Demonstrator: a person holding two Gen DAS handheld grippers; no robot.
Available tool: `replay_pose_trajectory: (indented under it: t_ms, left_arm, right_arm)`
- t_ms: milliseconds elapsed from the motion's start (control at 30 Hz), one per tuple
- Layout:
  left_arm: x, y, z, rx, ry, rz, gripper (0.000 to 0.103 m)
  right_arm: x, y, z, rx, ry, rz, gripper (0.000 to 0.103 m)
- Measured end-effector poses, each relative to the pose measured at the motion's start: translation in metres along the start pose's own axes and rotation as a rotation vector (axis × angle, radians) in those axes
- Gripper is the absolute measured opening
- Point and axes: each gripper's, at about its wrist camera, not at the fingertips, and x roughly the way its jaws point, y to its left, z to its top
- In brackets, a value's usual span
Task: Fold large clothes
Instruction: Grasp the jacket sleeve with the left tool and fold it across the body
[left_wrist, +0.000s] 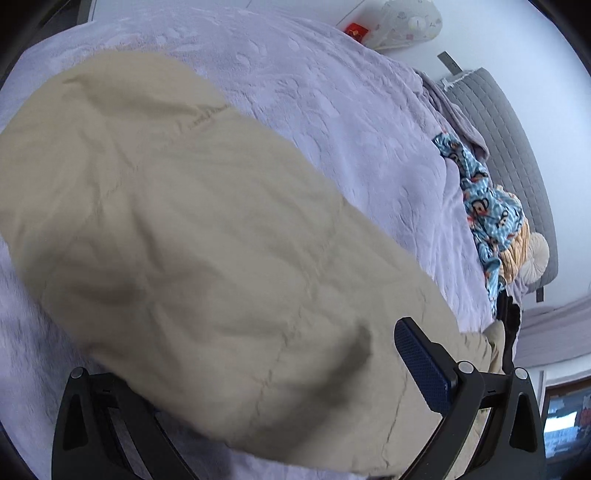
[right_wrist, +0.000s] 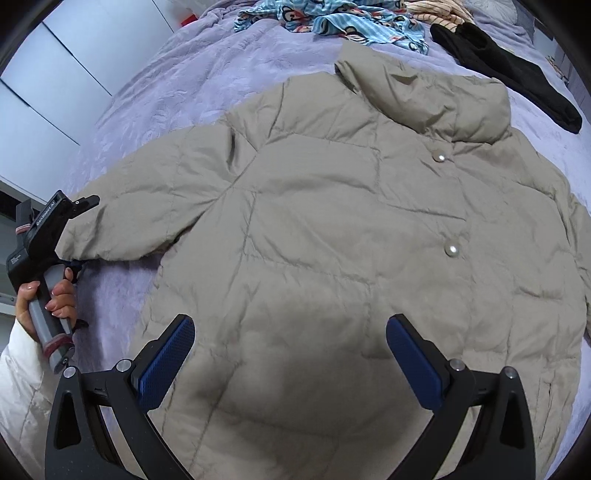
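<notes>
The puffy coat (right_wrist: 332, 221) looks soft and slippery; left gripper (right_wrist: 79, 236) clamps its lower-left cuff, right gripper (right_wrist: 290, 354) gapes.

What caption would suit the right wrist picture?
Open right gripper hovers over a beige puffer jacket spread on a lilac bedspread, left gripper at its sleeve cuff.

The beige puffer jacket (right_wrist: 332, 221) covers most of the bed's middle. Bare lavender bedspread (right_wrist: 155, 103) lies open to its left, up to the far edge. At the far side, a blue patterned garment (right_wrist: 332, 18) and a black garment (right_wrist: 509, 74) crowd the collar. The left gripper (right_wrist: 70, 218) and the person's hand (right_wrist: 51, 295) block the left sleeve end.
</notes>
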Motion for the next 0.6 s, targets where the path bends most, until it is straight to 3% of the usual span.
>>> replay_pose_trajectory:
  t_ms: [33, 67, 100, 133, 167, 200, 233, 300, 333, 367, 600]
  left_arm:
    - [0.003, 0.000, 0.009, -0.003, -0.019, 0.021, 0.102]
    - [0.005, 0.001, 0.016, -0.003, -0.032, 0.044, 0.094]
    - [0.009, -0.001, 0.024, 0.006, -0.040, 0.078, 0.070]
    - [0.013, -0.002, 0.029, 0.028, -0.035, 0.106, 0.054]
    - [0.015, -0.004, 0.036, 0.050, -0.023, 0.105, 0.024]
    - [0.015, -0.004, 0.040, 0.049, -0.013, 0.068, 0.011]
    - [0.011, -0.004, 0.045, 0.041, -0.014, 0.054, 0.011]
    - [-0.003, -0.017, 0.048, 0.108, -0.060, 0.094, 0.011]
    - [-0.011, -0.026, 0.046, 0.149, -0.084, 0.109, 0.011]
    - [-0.020, -0.036, 0.046, 0.194, -0.109, 0.117, 0.011]
    - [-0.083, -0.118, 0.025, 0.470, -0.211, 0.007, 0.011]
  right_arm:
    - [0.004, 0.005, 0.007, -0.006, -0.009, 0.009, 0.103]
    - [0.007, 0.010, 0.013, -0.012, -0.021, 0.019, 0.103]
    - [0.010, 0.016, 0.019, -0.020, -0.035, 0.030, 0.103]
    - [0.011, 0.021, 0.024, -0.025, -0.049, 0.039, 0.103]
    - [0.013, 0.026, 0.030, -0.028, -0.067, 0.049, 0.103]
    - [0.015, 0.032, 0.036, -0.022, -0.087, 0.061, 0.103]
    - [0.016, 0.035, 0.040, -0.011, -0.103, 0.076, 0.098]
    - [0.024, 0.042, 0.048, 0.018, -0.123, 0.119, 0.061]
    - [0.034, 0.045, 0.053, 0.036, -0.105, 0.141, 0.022]
    - [0.040, 0.045, 0.052, 0.057, -0.090, 0.162, 0.009]
    - [0.097, 0.057, 0.059, 0.142, -0.011, 0.321, 0.008]
